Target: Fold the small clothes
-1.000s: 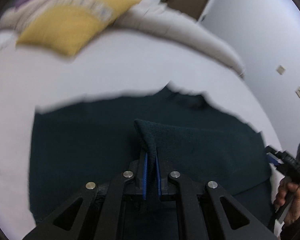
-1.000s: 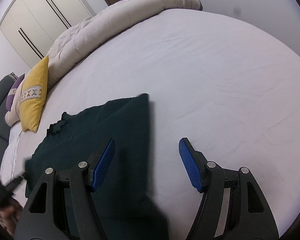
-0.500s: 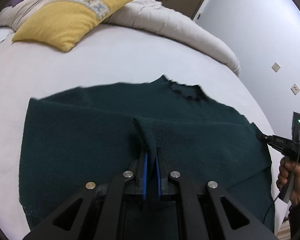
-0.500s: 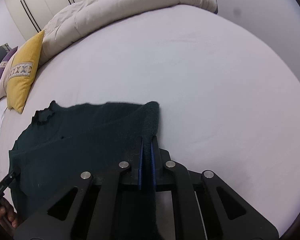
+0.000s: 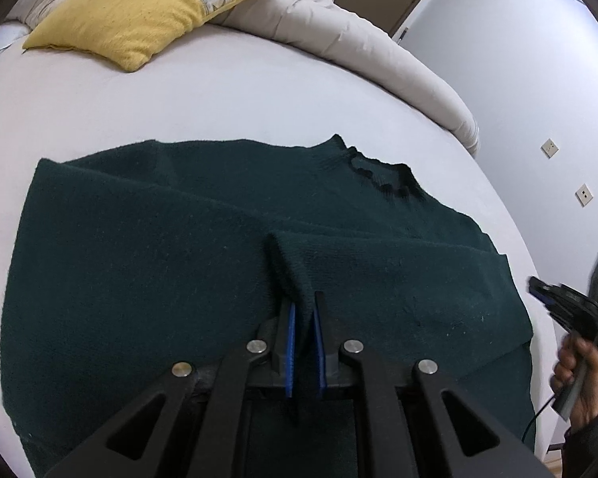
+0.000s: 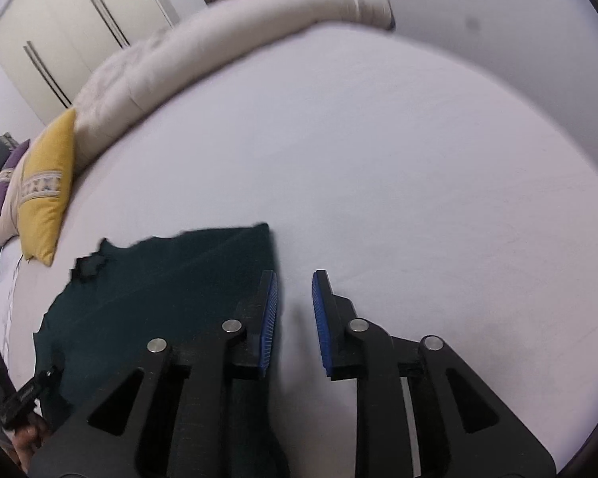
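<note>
The left claw (image 5: 303, 318) is pressed together on a raised fold of the dark green sweater (image 5: 139, 279), which lies spread flat on the white bed (image 5: 219, 91). The right claw (image 6: 295, 310) stands partly spread and holds nothing, beside the sweater's edge. No readable writing shows.

Dark green sweater (image 5: 147, 279) — spread flat on bed, edge pinched up.

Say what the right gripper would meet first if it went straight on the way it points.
Probably the bare bed sheet. The right gripper is open and empty, with the sweater's edge just beside its left finger, not between them. Depth is unclear.
</note>
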`<state>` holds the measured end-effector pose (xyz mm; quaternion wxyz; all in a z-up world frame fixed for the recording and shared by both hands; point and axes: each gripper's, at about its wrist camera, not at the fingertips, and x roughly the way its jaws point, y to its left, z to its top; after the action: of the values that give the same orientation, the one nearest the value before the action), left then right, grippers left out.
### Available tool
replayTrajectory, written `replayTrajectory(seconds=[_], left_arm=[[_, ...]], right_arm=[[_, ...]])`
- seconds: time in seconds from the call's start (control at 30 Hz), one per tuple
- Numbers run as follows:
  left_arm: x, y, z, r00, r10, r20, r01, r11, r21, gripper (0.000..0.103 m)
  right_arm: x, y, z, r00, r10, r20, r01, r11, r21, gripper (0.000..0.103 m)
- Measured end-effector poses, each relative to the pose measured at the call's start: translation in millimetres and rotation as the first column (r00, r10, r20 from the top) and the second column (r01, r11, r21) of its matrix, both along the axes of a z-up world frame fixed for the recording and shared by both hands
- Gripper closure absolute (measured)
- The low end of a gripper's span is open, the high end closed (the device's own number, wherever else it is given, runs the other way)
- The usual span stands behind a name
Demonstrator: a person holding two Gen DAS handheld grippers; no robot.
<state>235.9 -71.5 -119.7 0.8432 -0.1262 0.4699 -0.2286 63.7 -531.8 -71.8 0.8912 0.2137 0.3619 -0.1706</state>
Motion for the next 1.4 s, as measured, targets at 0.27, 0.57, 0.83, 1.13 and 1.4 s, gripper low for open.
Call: replayTrajectory(seconds=[0.27,0.57,0.83,1.13,1.4], left_arm=[[-1.3,4.7,-1.2,1.0,-0.024,0.014,0.024,1.0,0.011,0.091],[-17.7,34.2,25.9,0.992,0.098,0.079,-0.1,0.995,0.017,0.093],[-17.9,-38.3,23.7,0.991,-0.07,0.118,0.046,0.979,0.2,0.088],[-28.3,13.3,27.8,0.997,-0.007,0.072,0.001,0.997,0.08,0.078],[-138.8,108.8,55.2,0.995,0.063,0.079,-0.067,0.996,0.052,0.033]], right_arm=[[-13.2,42.3,-35.2,0.981,0.152,-0.119,-0.154,0.988,-0.005,0.09],[-65.4,11.7,-7.6,0.999,-0.008,-0.038,0.006,0.999,-0.048,0.085],[-29.7,80.2,-15.3,0.973,0.218,-0.083,-0.223,0.972,-0.068,0.084],[-77.9,66.6,-1.5,0.984,0.174,-0.034,-0.176,0.982,-0.07,0.069],[-210.2,84.7,47.5,0.98,0.18,0.088,-0.173,0.981,-0.087,0.033]])
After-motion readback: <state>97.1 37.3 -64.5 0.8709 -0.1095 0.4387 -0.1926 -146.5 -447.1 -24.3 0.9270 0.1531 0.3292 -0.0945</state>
